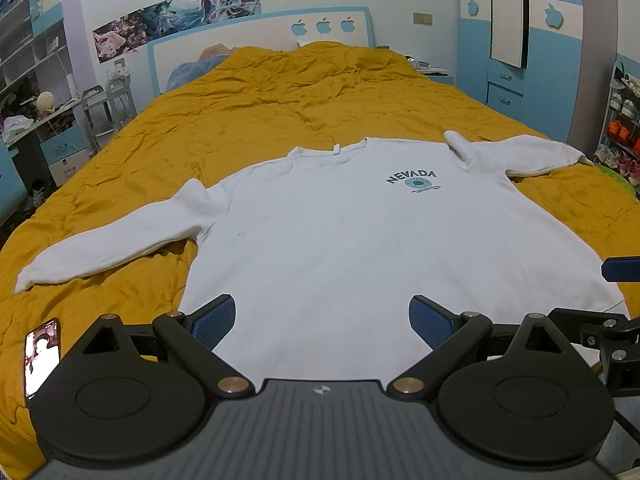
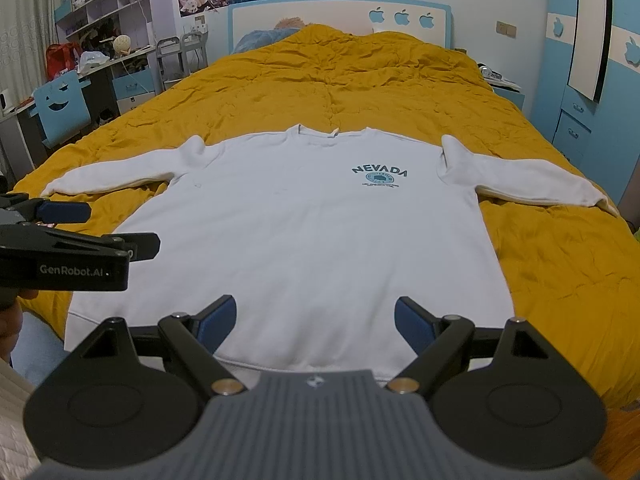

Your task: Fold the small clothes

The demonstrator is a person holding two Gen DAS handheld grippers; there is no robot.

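Observation:
A white long-sleeved sweatshirt point(image 1: 340, 248) with a blue NEVADA print lies flat and face up on the yellow bedspread, both sleeves spread out to the sides; it also shows in the right wrist view point(image 2: 304, 232). My left gripper point(image 1: 322, 322) is open and empty, just above the sweatshirt's bottom hem. My right gripper point(image 2: 314, 322) is open and empty above the hem too. The left gripper shows at the left edge of the right wrist view point(image 2: 100, 240), and the right gripper's blue pad at the right edge of the left wrist view point(image 1: 622, 269).
The yellow bedspread point(image 1: 280, 112) covers a wide bed with a white and blue headboard point(image 1: 260, 36). A lit phone point(image 1: 40, 356) lies on the bed at near left. A desk and shelves stand left, blue wardrobes point(image 2: 592, 60) right.

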